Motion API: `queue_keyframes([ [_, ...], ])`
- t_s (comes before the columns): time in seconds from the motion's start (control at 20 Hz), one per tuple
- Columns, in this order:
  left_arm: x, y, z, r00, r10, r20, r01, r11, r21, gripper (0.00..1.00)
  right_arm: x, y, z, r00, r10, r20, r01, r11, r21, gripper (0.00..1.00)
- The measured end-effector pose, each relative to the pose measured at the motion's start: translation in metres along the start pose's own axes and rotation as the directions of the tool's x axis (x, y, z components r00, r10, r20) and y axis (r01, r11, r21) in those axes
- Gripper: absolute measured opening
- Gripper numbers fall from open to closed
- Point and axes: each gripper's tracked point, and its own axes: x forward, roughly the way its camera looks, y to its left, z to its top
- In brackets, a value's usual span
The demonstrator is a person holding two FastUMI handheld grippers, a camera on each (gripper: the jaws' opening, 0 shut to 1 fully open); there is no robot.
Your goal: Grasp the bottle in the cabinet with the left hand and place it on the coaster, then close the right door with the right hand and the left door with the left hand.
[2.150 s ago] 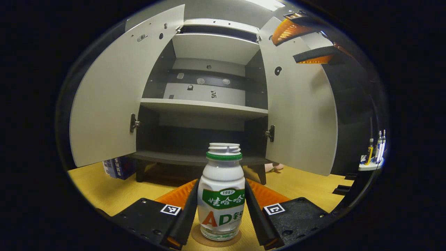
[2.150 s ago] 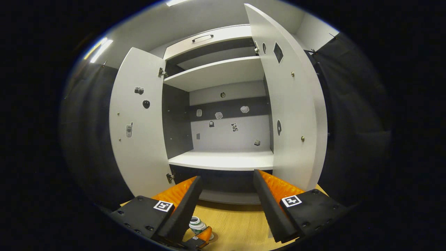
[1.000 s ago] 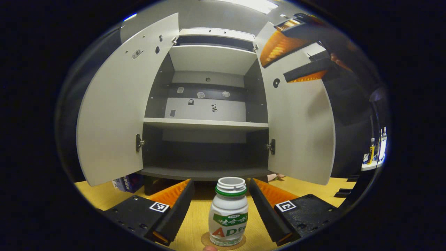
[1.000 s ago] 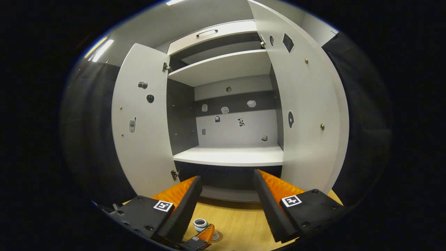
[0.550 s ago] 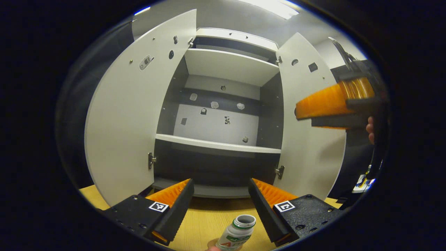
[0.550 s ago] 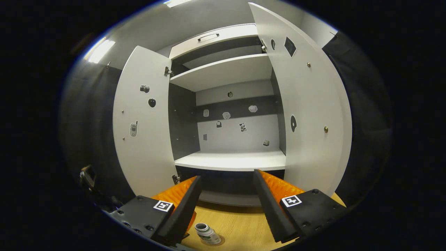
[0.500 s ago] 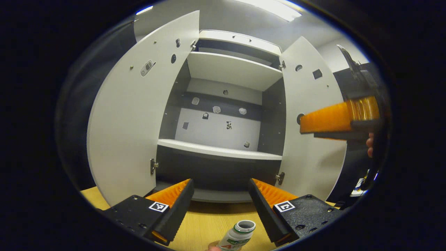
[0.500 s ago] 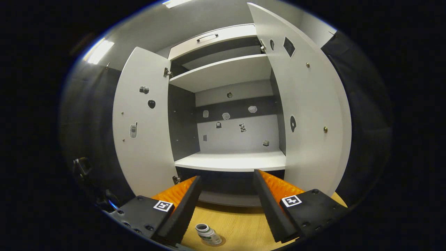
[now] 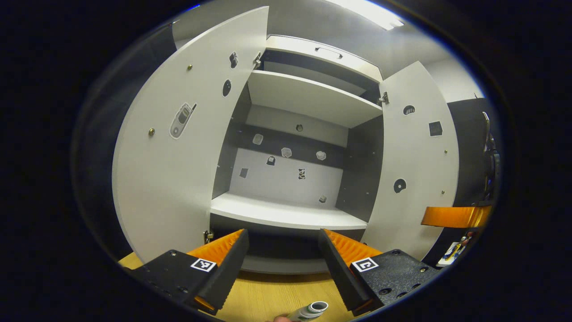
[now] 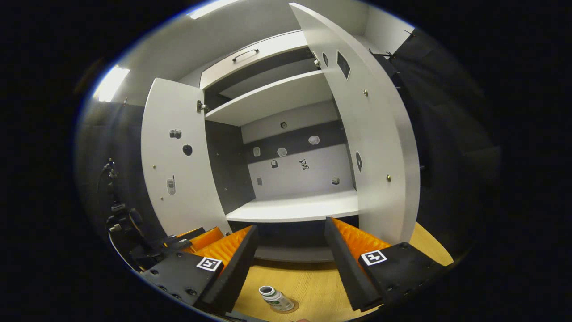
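One cabinet (image 10: 286,179) stands ahead of both grippers, its two doors, left door (image 9: 174,152) and right door (image 10: 371,147), swung wide. One bottle (image 10: 276,298) stands upright on one coaster (image 10: 286,309), mouth up, below and between the right gripper (image 10: 290,264) fingers. Right gripper and left gripper (image 9: 282,264) both gape wide, holding nothing.

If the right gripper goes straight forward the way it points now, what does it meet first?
Probably the front edge of the cabinet's middle shelf, which lies straight ahead between the open right gripper's fingers. The bottle stands below that line. Depth is uncertain.
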Motion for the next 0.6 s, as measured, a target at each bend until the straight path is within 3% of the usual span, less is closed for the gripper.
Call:
queue_keyframes([
  [0.15,0.004,0.009,-0.006,1.000,0.023,-0.005,-0.023,0.998,0.057,0.95,-0.026,-0.011,0.030,0.999,0.003,0.047,0.000,0.998,-0.064,0.97],
  [0.4,0.007,-0.008,-0.015,1.000,-0.008,-0.002,0.008,1.000,-0.014,0.95,-0.080,-0.071,0.085,0.981,-0.150,0.123,0.160,0.984,-0.073,0.97],
  [0.6,0.015,-0.018,-0.017,1.000,-0.030,0.004,0.031,0.999,-0.042,0.95,-0.112,-0.129,0.125,0.931,-0.307,0.196,0.322,0.945,-0.052,0.97],
])
